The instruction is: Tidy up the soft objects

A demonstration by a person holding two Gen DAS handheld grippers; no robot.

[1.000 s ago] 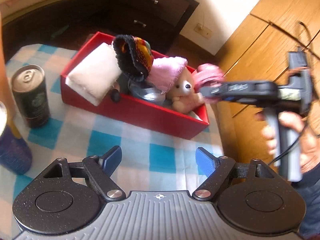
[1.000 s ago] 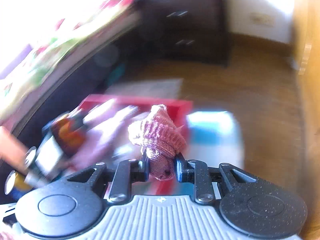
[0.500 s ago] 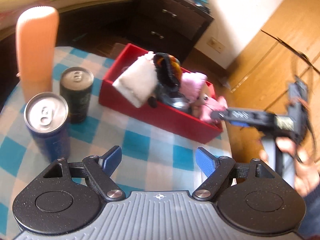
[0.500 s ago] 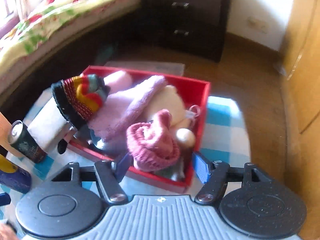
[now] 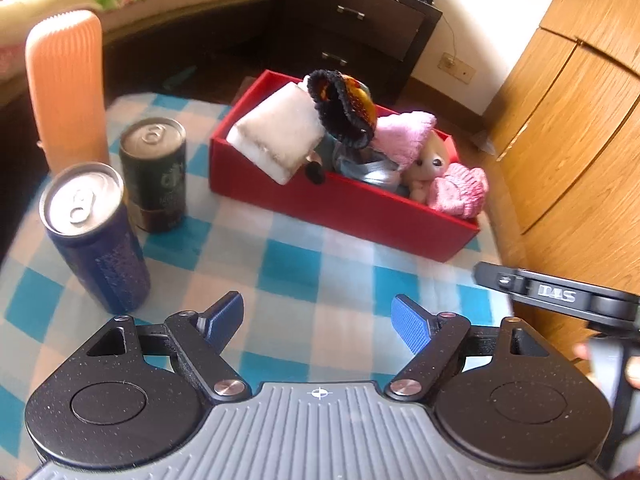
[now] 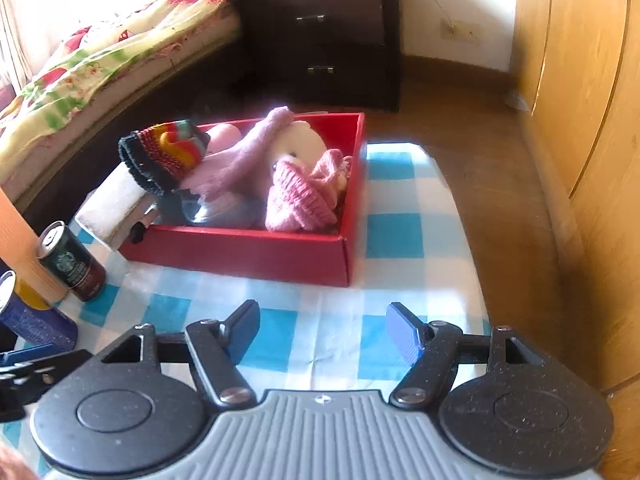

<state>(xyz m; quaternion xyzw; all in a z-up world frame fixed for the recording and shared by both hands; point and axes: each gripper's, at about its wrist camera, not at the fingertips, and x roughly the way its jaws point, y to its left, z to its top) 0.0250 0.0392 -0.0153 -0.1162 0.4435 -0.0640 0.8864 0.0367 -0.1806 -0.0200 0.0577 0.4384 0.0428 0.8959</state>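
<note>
I see the box at the table's far right corner holding the knit hats, toy and pad, two cans near the left edge.

Starbucks logo on dark can

Pink knit hat, striped beanie, plush toy, white pad piled in red box on bench.

We list one table under a blue-checked cloth, bearing a red box, green can, blue can, orange ribbed cylinder.
</note>
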